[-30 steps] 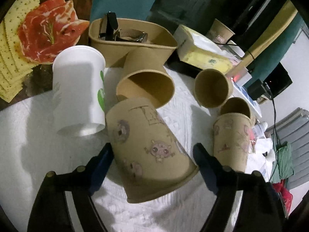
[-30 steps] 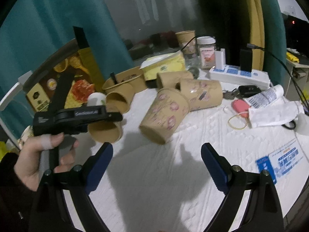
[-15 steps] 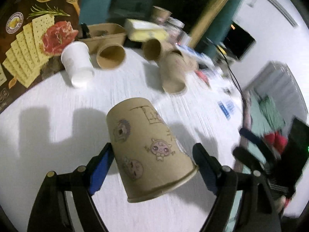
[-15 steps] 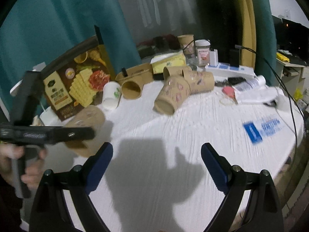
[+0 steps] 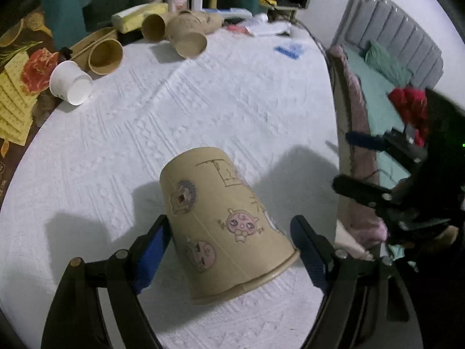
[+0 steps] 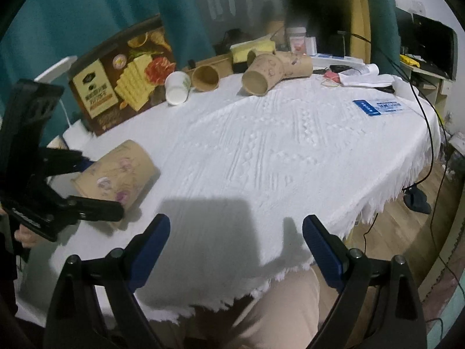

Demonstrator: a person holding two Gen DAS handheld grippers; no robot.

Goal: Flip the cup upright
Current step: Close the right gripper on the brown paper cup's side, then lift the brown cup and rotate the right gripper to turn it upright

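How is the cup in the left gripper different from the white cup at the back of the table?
The held cup is brown with cartoon stickers; the white cup is mostly plain. The held cup sits clamped in the left hand-held gripper near the table's front; the white cup lies free by the cracker box. Both are paper cups, neither upright.
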